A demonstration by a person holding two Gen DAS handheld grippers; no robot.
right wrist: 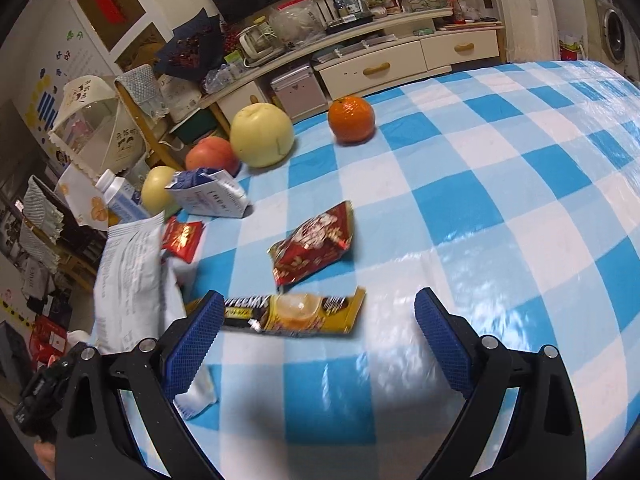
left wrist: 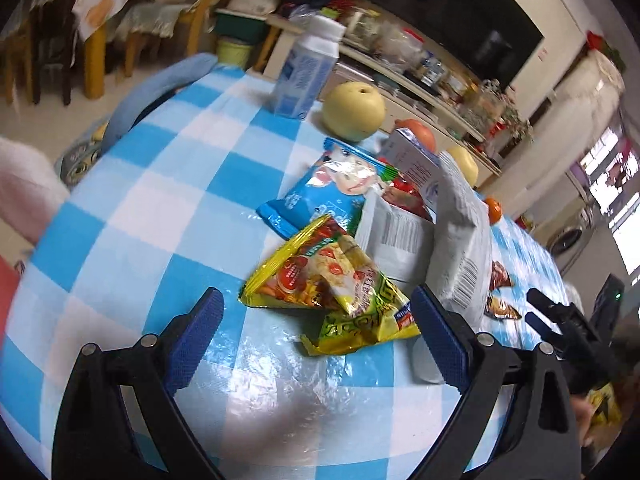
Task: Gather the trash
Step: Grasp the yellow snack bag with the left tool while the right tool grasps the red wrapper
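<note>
both tongs (left wrist: 318,314) (right wrist: 319,314) gape empty; yellow wrapper (left wrist: 332,296) and fruit (right wrist: 262,135) crowd the checked cloth (right wrist: 500,184).

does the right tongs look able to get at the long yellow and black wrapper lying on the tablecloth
Probably yes. The right tongs are open and empty, and the long yellow and black wrapper lies flat just ahead between the fingers. Nothing covers it; only the white bag sits close at its left end.
</note>
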